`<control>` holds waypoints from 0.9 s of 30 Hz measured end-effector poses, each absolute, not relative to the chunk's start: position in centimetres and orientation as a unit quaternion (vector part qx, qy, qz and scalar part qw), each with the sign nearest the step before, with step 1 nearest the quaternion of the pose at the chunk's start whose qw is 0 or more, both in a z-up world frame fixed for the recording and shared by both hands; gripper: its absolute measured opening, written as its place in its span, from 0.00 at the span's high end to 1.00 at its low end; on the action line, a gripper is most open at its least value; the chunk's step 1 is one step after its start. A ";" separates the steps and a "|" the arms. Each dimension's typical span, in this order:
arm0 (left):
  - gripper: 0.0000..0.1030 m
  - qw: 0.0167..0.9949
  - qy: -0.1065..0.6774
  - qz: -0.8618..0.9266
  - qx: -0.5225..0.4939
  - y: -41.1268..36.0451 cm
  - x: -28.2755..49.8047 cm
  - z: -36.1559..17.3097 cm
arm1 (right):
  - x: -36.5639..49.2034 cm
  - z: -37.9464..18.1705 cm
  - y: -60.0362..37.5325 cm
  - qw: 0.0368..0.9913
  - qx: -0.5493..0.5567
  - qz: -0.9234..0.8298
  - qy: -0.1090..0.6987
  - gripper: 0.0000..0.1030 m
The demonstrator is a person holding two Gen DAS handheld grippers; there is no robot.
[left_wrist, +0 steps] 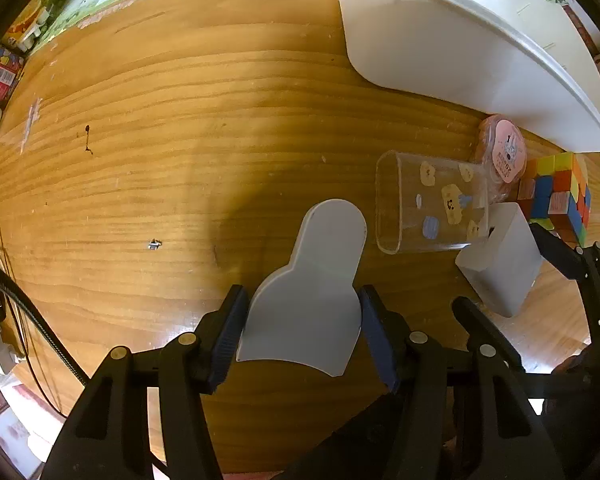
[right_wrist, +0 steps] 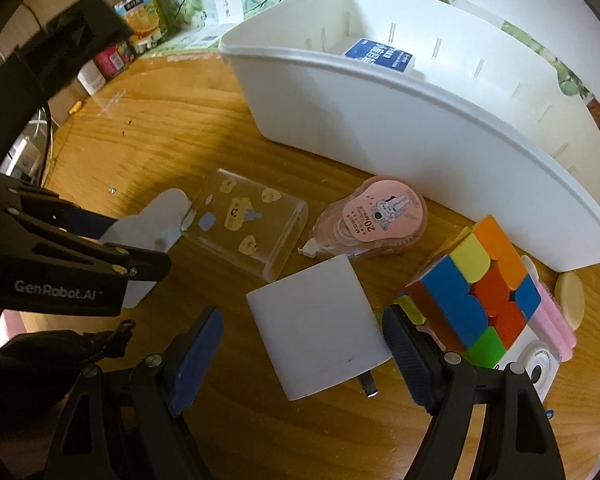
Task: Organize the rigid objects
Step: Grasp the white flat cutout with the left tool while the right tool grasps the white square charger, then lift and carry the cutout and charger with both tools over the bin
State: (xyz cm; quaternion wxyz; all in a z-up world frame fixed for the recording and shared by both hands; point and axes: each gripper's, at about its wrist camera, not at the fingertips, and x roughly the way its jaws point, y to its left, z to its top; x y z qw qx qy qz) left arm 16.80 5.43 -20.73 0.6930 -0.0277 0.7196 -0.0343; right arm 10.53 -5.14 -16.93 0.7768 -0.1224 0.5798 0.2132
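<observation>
The left gripper [left_wrist: 302, 338] holds a flat pale-grey plastic piece with a rounded, bottle-like outline [left_wrist: 314, 284], its blue-padded fingers [left_wrist: 230, 338] pressed against both side edges of the wider lower part. The piece sits just above the wooden table [left_wrist: 160, 140], its narrow rounded end pointing away from the camera.

The right gripper [right_wrist: 302, 356] has its fingers spread apart on either side of a white cube-shaped charger plug [right_wrist: 320, 326] that lies on the table with its metal prongs toward the camera; the right-hand pad is next to the plug's edge, the left-hand pad stands clear of it – nothing is clamped.

Just beyond the plug lies a clear plastic case with yellow cartoon stickers [right_wrist: 246, 224], on its side. Beside it rests a pink correction-tape dispenser [right_wrist: 374, 218], close to the wall of a long white plastic organiser bin [right_wrist: 420, 128]. Inside the bin a blue-and-white box [right_wrist: 380, 56] shows at the far end.

To the right of the plug stands a multicoloured puzzle cube [right_wrist: 474, 292] with twisted layers. Behind it are a pink comb-like item [right_wrist: 556, 320] and a cream-coloured round disc [right_wrist: 570, 300], and a small white toy camera [right_wrist: 538, 364] lies near the right finger.
</observation>
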 end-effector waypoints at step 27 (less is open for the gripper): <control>0.41 0.707 0.699 -0.018 -0.107 11.5 11.4 -19.4 | 8.2 -18.0 -3.1 0.775 -0.116 0.224 0.580 0.47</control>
